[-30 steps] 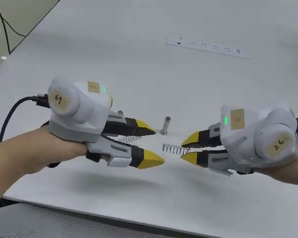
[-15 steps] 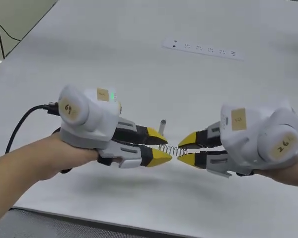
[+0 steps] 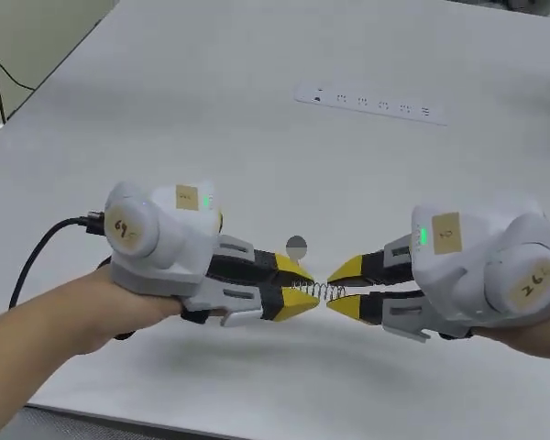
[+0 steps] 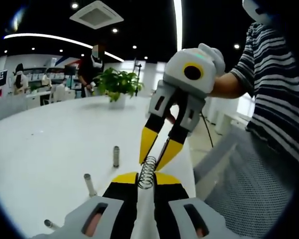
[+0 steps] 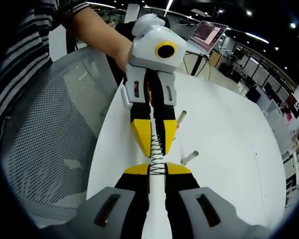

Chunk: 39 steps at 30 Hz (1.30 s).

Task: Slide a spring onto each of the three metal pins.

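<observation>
Steel spring [image 3: 319,291] held above table [image 3: 257,137], spanning left gripper [image 3: 302,289] and right gripper [image 3: 337,291], each clamped on one end. Likely handover regrip, freeing one end for bare pin [image 3: 296,247] just behind.

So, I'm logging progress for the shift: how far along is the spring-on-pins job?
Done: nothing yet. All three metal pins on the white workbench are bare.
In hand: one spring is held off the bench, apparently pinched at one end by the left hand-held gripper and at the other by the right hand-held gripper.
Left: this spring and two more need sliding onto the pins.
</observation>
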Each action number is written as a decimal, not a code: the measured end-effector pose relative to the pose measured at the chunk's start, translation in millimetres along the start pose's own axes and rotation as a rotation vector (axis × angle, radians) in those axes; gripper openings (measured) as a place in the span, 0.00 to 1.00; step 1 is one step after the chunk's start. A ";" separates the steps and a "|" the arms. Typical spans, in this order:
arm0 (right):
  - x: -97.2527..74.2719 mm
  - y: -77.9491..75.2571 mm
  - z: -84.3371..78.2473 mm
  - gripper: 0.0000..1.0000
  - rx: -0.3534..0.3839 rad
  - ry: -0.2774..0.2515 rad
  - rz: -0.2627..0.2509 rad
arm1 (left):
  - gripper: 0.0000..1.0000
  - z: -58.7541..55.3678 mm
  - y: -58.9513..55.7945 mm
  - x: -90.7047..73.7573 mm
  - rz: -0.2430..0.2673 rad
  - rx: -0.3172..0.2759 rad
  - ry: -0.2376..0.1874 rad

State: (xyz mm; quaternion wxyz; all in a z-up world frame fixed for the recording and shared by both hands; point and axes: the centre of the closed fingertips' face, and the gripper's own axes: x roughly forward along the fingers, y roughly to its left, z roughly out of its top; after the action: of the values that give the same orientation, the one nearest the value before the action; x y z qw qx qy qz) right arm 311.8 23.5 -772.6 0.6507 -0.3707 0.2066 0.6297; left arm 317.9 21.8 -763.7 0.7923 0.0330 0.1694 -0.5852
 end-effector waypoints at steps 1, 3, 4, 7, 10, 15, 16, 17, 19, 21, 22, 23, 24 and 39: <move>0.1 0.8 0.3 0.07 0.000 -0.004 0.000 | 0.03 -0.4 -0.5 -0.4 -0.006 -0.001 0.001; 0.2 2.9 0.7 0.08 0.003 -0.010 0.002 | 0.03 -0.7 -2.6 -0.7 -0.024 0.007 0.003; 0.2 3.4 0.8 0.08 0.005 -0.012 0.002 | 0.03 -0.6 -3.5 -0.7 -0.030 0.008 0.003; -0.2 5.0 0.1 0.08 0.011 -0.023 0.010 | 0.03 0.8 -6.4 -0.2 -0.053 0.004 0.003; -2.6 6.1 0.9 0.09 0.011 -0.036 0.012 | 0.02 2.7 -8.7 -0.5 -0.066 0.005 0.000; -1.8 9.9 -7.8 0.15 0.011 -0.022 0.022 | 0.02 3.6 -12.6 -2.2 -0.084 0.007 0.003; -1.4 10.4 -9.2 0.14 0.011 -0.023 0.023 | 0.02 3.8 -13.8 -2.3 -0.089 0.010 0.003; -1.4 10.9 -9.1 0.14 0.017 -0.026 0.024 | 0.02 4.0 -14.7 -2.4 -0.092 0.009 0.003; -1.5 12.7 -7.3 0.13 0.037 -0.043 0.031 | 0.02 4.5 -16.5 -2.4 -0.097 0.012 0.002; -2.1 13.4 -6.0 0.09 0.038 -0.050 0.032 | 0.02 3.5 -17.7 -2.4 -0.102 0.013 0.006; -2.4 13.8 -5.3 0.08 0.039 -0.055 0.034 | 0.02 3.0 -17.7 -2.5 -0.103 0.013 0.007; -2.5 14.6 -5.8 0.08 0.049 -0.054 0.038 | 0.02 3.0 -18.2 -2.6 -0.106 0.010 0.007; -2.6 14.9 -5.3 0.08 0.059 -0.059 0.040 | 0.02 2.6 -18.5 -2.6 -0.108 0.010 0.008; -16.1 4.7 11.6 0.06 0.037 -0.072 0.008 | 0.03 -1.4 -10.3 0.7 -0.070 0.030 0.016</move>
State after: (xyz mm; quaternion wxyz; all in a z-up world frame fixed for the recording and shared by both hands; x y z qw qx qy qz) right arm 303.0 21.0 -754.4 0.6618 -0.3348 0.1960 0.6415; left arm 308.0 18.3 -763.7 0.7693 0.0436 0.1680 -0.6149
